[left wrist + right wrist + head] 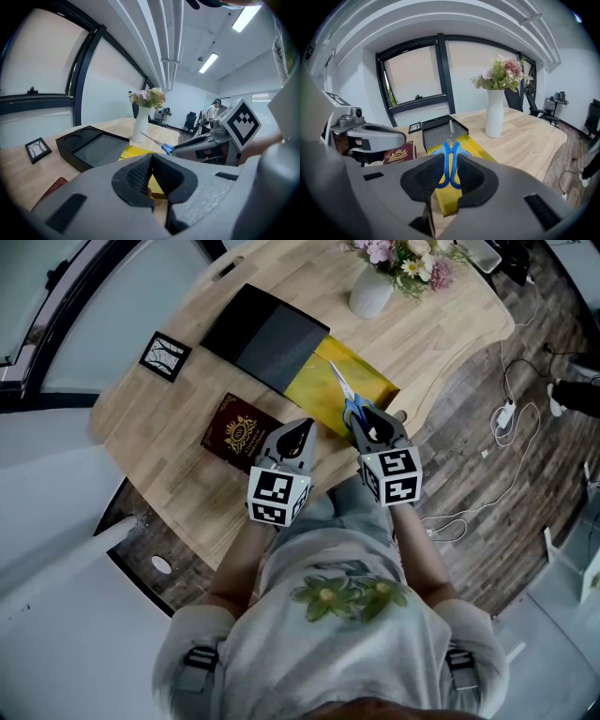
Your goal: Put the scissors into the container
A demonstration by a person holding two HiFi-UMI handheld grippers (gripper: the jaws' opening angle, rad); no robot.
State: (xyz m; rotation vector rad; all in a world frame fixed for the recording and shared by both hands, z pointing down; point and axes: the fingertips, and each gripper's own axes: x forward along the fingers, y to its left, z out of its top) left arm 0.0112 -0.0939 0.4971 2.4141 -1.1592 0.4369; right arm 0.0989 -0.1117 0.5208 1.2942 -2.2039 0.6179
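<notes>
You're leaning over a pale wooden tabletop (441,329); on it the black container (267,334) lies flat, its near corner resting over a yellow sheet (373,379); a dark red book (239,432) lies beside that sheet, towards your left; a white vase (371,292) of flowers stands at the far edge, and a small black-framed picture (165,355) sits apart on the left.

Your right gripper (367,420) has its jaws closed on the blue handles of the scissors (339,385); the right gripper view shows both handle loops pinched between the black pads (426,176); the blades are together and point away from you towards the container, the tip lying over the yellow sheet close to the container's edge; the scissors are up off the tabletop and not inside the container.

Your left gripper (302,432) is just beside the right one, over the near end of the sheet; its jaws are drawn together at the tips with nothing between them.
</notes>
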